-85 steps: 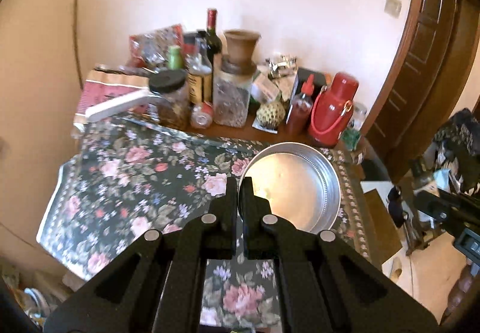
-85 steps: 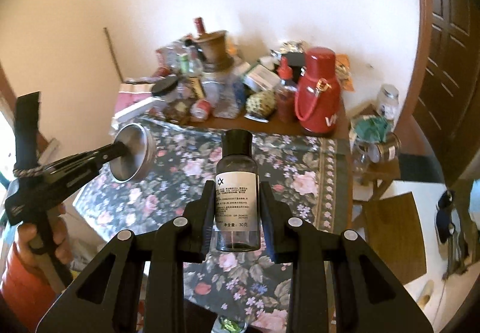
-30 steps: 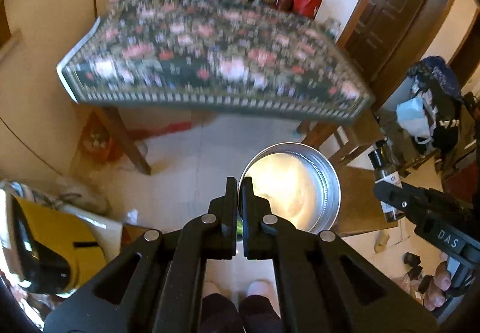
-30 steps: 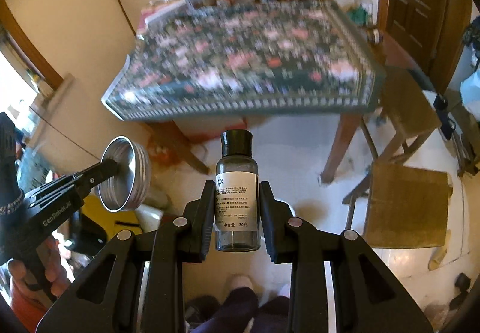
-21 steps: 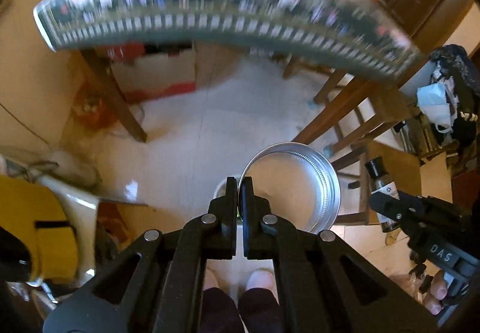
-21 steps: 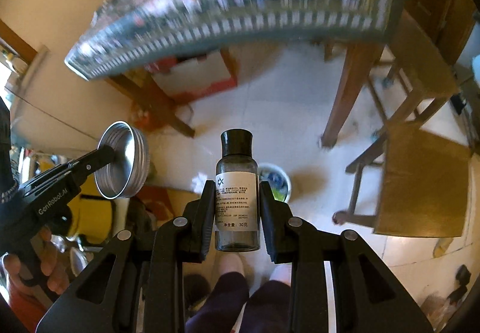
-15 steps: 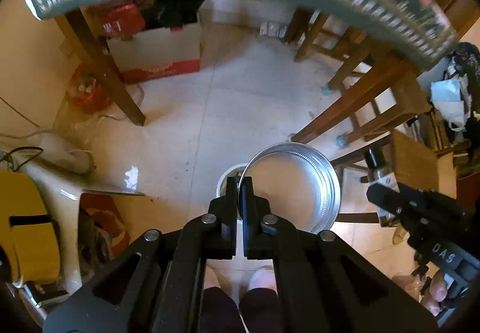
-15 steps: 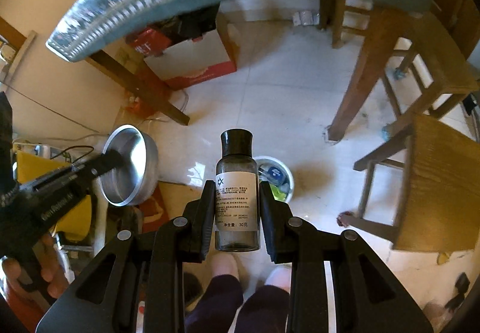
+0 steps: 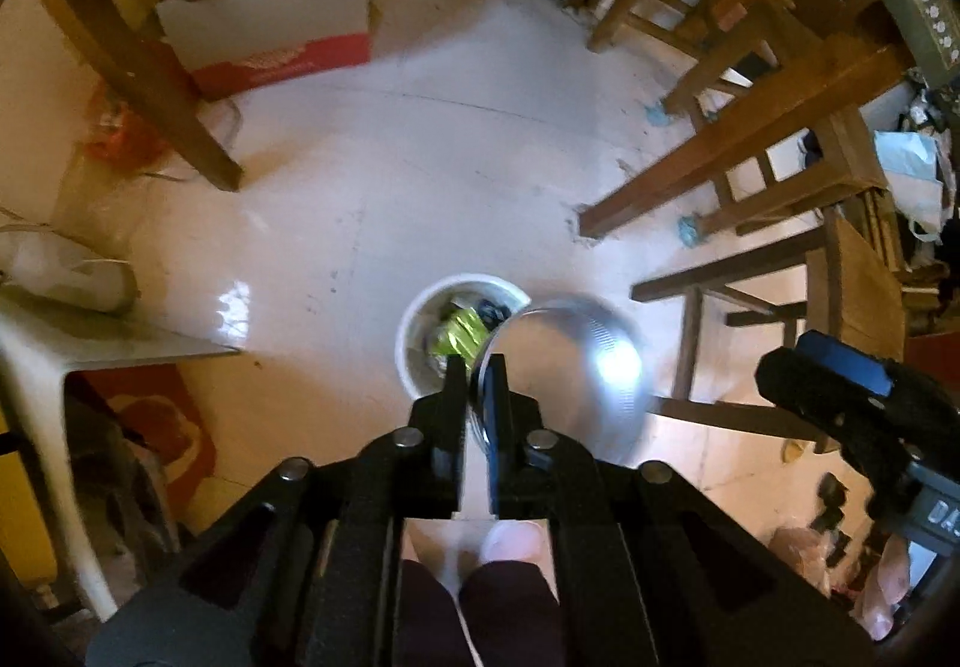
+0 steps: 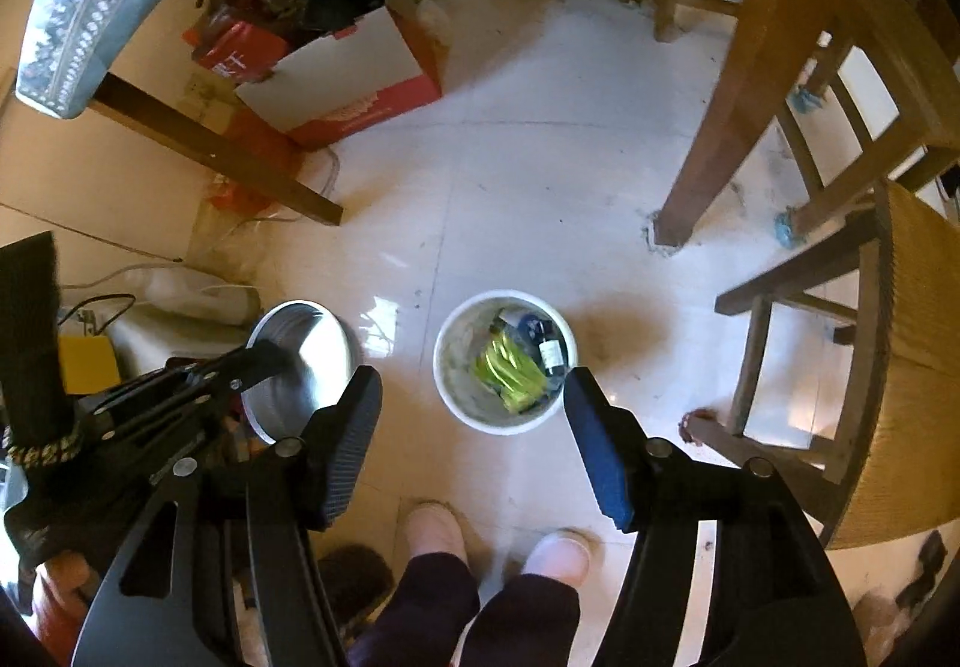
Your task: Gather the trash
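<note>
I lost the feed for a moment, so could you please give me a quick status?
Right gripper open, empty, above bin. Bottle lies in bin. Left gripper shut on metal tin. Nothing blocking.

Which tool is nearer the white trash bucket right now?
Right. The right tool hangs open directly above the white trash bucket; the left tool, clamping the round metal tin, sits off to its side.
</note>
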